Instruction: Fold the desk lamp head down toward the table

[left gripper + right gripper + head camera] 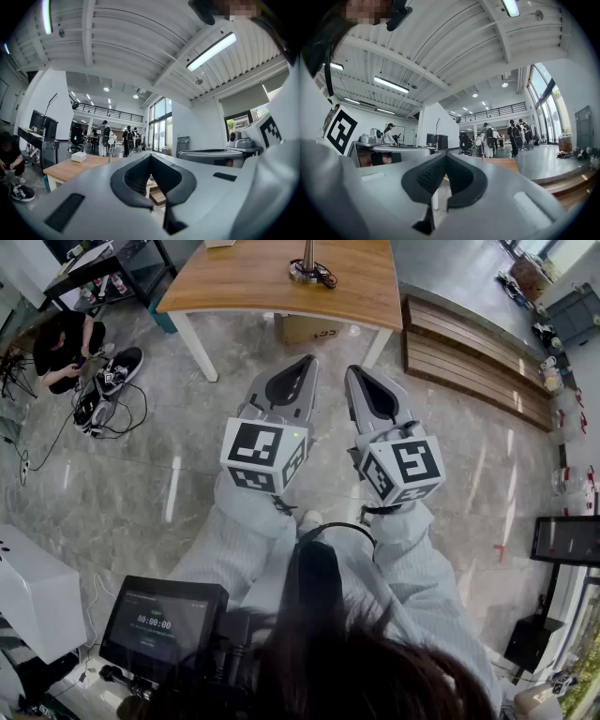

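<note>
The desk lamp stands on the wooden table at the top of the head view; only its round base, lower stem and a dark cable show. In the left gripper view the lamp is small and far off, with its white head up. It appears in the right gripper view too, as the lamp beyond the jaw tips. My left gripper and right gripper are held level side by side over the floor, well short of the table. Both are shut with nothing between the jaws.
A cardboard box sits under the table. Wooden benches lie to its right. A person crouches at far left beside shoes and cables. A white box rests on the table. A recorder screen is near my body.
</note>
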